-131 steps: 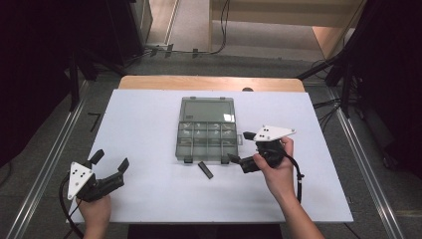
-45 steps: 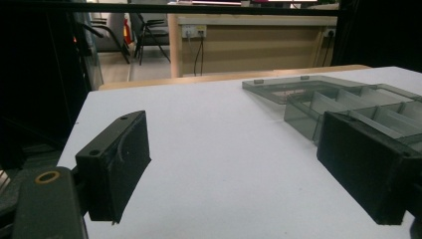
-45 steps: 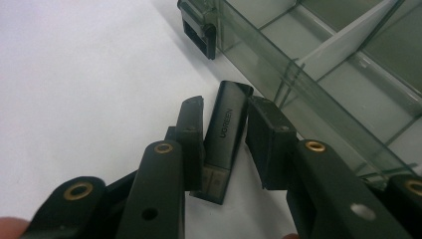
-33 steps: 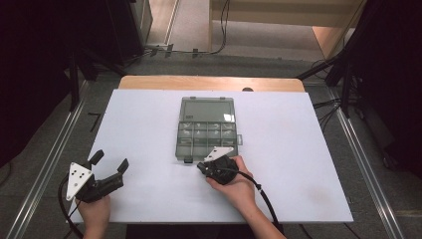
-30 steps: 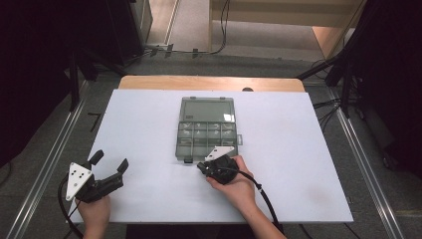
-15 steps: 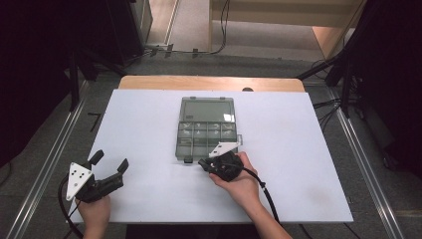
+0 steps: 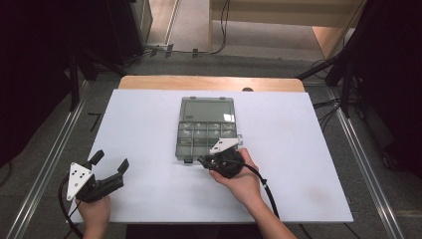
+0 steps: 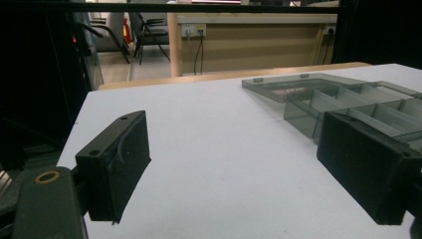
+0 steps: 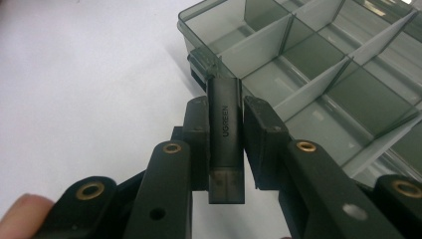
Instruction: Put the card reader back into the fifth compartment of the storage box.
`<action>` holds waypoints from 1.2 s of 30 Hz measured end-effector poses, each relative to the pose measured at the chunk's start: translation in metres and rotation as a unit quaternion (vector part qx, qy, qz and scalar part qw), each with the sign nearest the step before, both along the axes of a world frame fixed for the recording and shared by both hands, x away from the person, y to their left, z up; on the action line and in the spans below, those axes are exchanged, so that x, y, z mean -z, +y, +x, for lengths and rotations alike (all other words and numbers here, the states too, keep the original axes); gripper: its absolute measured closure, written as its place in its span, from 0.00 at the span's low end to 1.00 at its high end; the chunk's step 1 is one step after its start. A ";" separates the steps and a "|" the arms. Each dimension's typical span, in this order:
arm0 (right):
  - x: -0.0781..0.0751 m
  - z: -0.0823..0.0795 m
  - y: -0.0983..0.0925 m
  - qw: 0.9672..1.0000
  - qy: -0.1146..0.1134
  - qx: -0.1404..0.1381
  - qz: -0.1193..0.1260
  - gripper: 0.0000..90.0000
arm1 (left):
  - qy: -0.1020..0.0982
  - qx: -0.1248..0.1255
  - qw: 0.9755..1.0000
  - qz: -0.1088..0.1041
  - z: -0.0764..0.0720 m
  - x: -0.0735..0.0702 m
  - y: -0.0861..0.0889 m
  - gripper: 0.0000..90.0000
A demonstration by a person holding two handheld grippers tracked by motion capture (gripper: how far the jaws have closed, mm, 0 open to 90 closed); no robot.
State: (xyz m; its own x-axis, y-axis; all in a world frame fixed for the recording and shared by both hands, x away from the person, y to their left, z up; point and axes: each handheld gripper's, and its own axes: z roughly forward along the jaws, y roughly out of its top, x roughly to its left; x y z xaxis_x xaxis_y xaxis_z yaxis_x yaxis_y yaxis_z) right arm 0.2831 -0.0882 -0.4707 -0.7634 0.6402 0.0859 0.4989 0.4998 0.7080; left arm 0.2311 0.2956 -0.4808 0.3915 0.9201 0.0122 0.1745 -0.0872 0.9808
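Room: dark surroundings at left and right of the high view, grey floor w/ cables at top centre, pale wood furniture top right. In the left gripper view a wooden counter w/ wall sockets runs across the top, chair legs upper left.

Table (image 7: 149,129): white top w/ a strip of bare wood along its far edge, takes up the middle of the high view; metal rails run along both sides.

Organizer box (image 7: 206,129): smoky see-through plastic, lid laid open flat toward the far edge, tray split by dividers into small compartments. Sits centre of frame in the high view; right half of the left gripper view, upper right of the right gripper view.

Left gripper (image 7: 108,163): lower left of the high view, near the table's front edge, held in the left hand (image 7: 94,215). Jaws spread wide, nothing between them; white tabletop shows through the gap in the left gripper view.

Right gripper (image 7: 205,161): centre of the high view, just in front of the box's near edge, held in the right hand (image 7: 241,179). Jaws clamped on a USB adapter (image 9: 226,134).

Adapter: small dark grey stick, "UGREEN" printed lengthwise, metal plug end pointing back toward the camera. In the right gripper view it's centre frame, far end right by the box's front latch; touching or not, can't tell.
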 end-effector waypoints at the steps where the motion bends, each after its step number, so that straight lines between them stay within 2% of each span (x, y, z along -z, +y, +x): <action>1: -0.001 0.000 0.000 1.000 0.001 0.000 0.001 0.79 | 0.000 0.000 1.000 0.000 0.000 0.000 0.000 0.15; 36: -0.023 0.016 0.010 1.000 -0.004 -0.015 0.013 0.79 | 0.001 0.003 1.000 -0.001 0.000 0.000 0.000 0.15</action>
